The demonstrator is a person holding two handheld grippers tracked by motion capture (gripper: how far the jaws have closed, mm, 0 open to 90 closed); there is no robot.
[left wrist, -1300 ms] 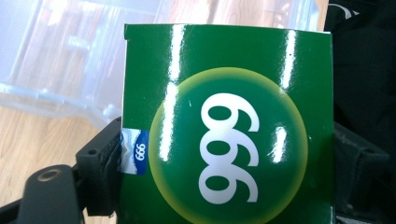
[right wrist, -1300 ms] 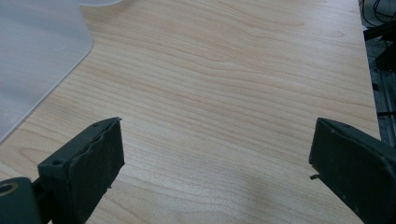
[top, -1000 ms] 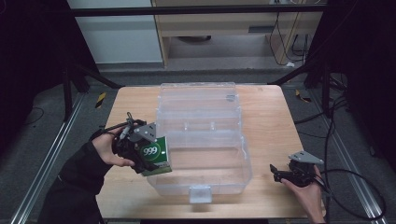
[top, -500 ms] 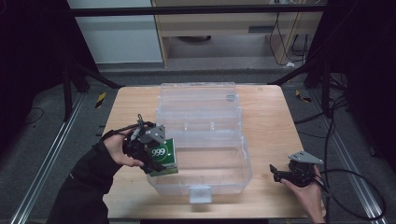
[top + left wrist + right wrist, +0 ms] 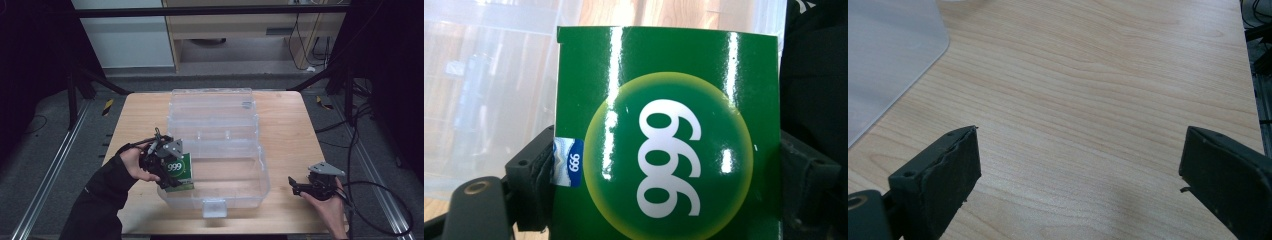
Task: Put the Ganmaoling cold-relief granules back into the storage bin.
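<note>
Left hand-held gripper (image 5: 167, 162) clamped on glossy green "999" cardboard box (image 5: 667, 135) at clear plastic bin's (image 5: 250, 187) left wall; box may snag the rim. Right hand-held gripper (image 5: 1080, 185) apart, idle.

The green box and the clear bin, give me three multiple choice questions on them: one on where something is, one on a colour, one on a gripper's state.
1. Where is the green box?
A. At the left wall of the clear bin, held by the left gripper
B. On the floor
C. Beside the right gripper

2. What colour are the digits 999 on the box?
A. Red
B. White
C. Black

3. How is the right gripper?
A. Shut on the box
B. Shut on the bin's latch
C. Open over bare wooden table

Answers:
1 A, the high view shows the box at the bin's left wall in the left gripper.
2 B, the left gripper view shows white digits on a green circle.
3 C, the right gripper view shows the jaws wide apart with only wood between them.
</note>
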